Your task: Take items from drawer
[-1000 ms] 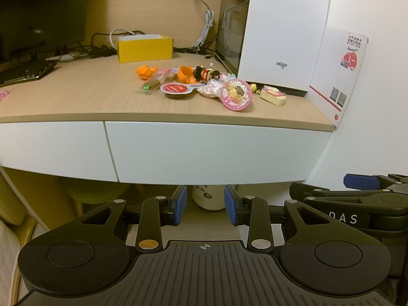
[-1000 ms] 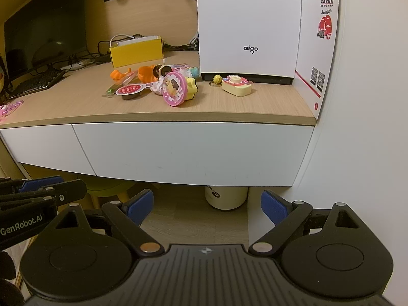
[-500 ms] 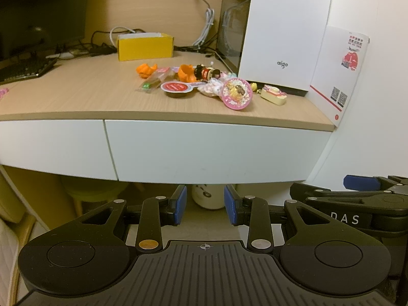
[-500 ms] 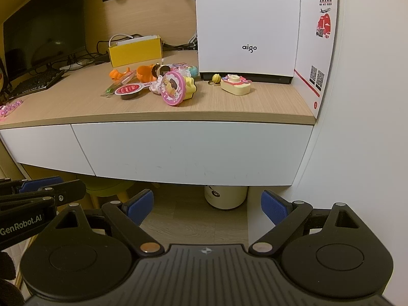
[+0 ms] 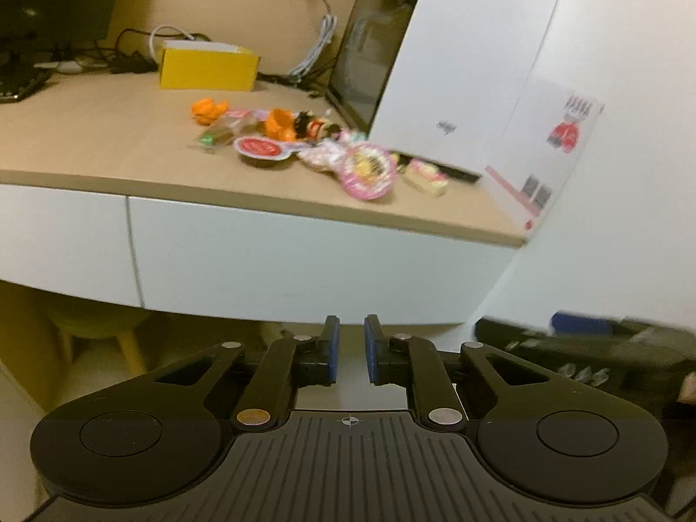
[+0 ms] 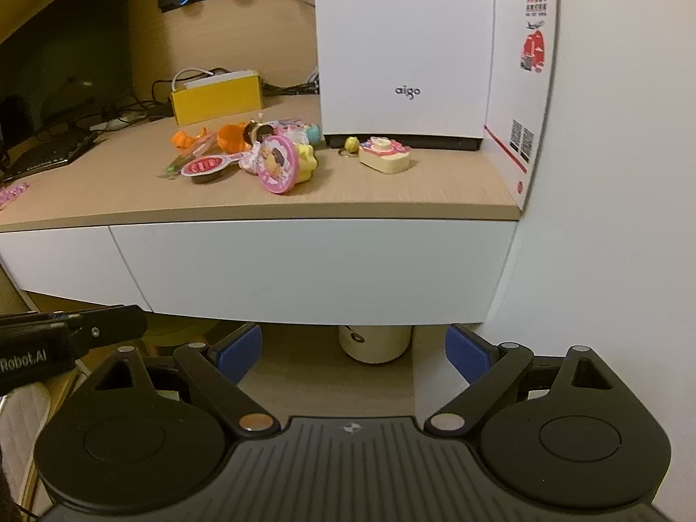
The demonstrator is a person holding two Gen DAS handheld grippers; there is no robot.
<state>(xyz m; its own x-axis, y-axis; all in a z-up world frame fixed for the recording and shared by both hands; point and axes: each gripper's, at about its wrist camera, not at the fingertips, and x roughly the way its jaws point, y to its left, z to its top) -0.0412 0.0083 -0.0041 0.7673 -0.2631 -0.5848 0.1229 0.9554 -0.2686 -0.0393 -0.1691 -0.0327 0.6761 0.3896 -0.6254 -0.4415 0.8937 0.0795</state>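
My left gripper (image 5: 349, 348): pads nearly together, a narrow slit between them, nothing in it. My right gripper (image 6: 353, 350): fingers spread wide, empty. Both hang low, below the desk edge, aimed at the white drawer (image 6: 313, 269).

Drawer front closed, flush with the narrower front to its left. No handle or knob visible; the lower edge looks like the only purchase. The left view is blurred, so I cannot read fine detail there.

Above, on the desk (image 6: 391, 193): a scatter of small toys (image 6: 243, 152), a round pink case (image 6: 278, 164), a cream toy camera (image 6: 385, 157). Behind them a yellow box (image 6: 215, 98) and a white tower (image 6: 404, 52) against the wall. Under the desk, a pale bin (image 6: 375, 343).

Step, as I judge it: the very start, approach to the drawer. Its contents are hidden, so the items to take cannot be located.

Next move likely calls for a finger hooked under the drawer's bottom lip, then a straight pull toward me. The right is already wide enough. Risk: slipping off the smooth front.
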